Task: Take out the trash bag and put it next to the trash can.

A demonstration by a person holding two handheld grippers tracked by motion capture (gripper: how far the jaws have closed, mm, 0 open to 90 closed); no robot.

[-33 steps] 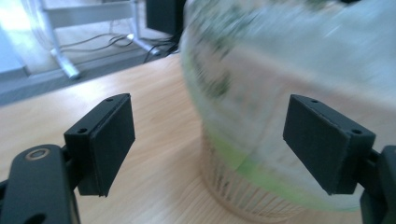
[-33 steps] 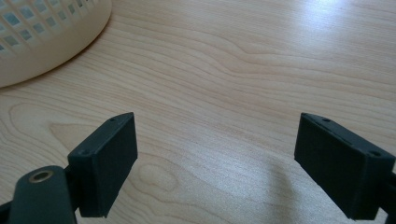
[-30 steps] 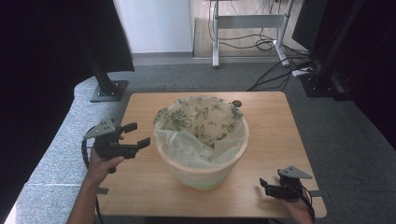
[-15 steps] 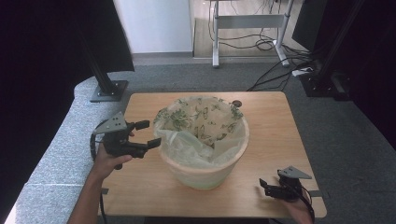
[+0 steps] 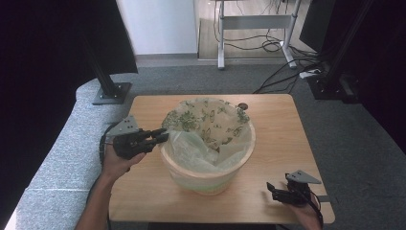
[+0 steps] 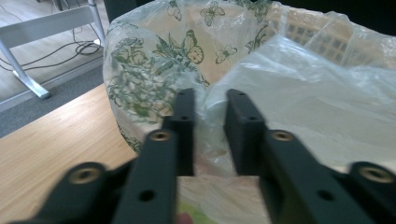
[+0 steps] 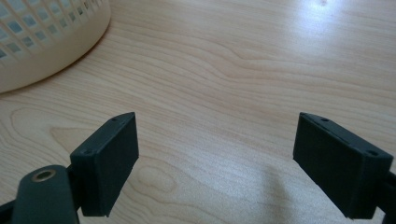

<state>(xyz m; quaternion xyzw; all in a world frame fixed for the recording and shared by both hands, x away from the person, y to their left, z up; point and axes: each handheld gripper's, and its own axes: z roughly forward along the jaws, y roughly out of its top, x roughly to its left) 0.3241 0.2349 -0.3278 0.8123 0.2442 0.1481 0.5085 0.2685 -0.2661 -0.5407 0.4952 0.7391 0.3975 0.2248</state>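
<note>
The left hand-held gripper (image 5: 160, 136) has just closed its jaws on the plastic bin liner (image 6: 299, 93) at the basket's (image 5: 210, 175) near-left rim. Pull gently outward (thin film tears). The right hand-held gripper (image 5: 272, 188) rests wide open and empty on the worktop (image 5: 287, 124).

We see a thin, glossy, crinkled butterfly-print plastic bag (image 5: 210, 122) lining a cream latticed plastic basket (image 5: 210, 179) on a smooth pale wooden worktop (image 5: 277, 124).

A round cream basket (image 5: 210, 175) with latticed walls stands upright near the middle of the high view, toward the lower centre. A thin translucent bag (image 5: 210, 132), printed with green butterflies and flowers, lines it, draped loosely over the rim, crumpled inside, its left edge gathered into a fold.
</note>
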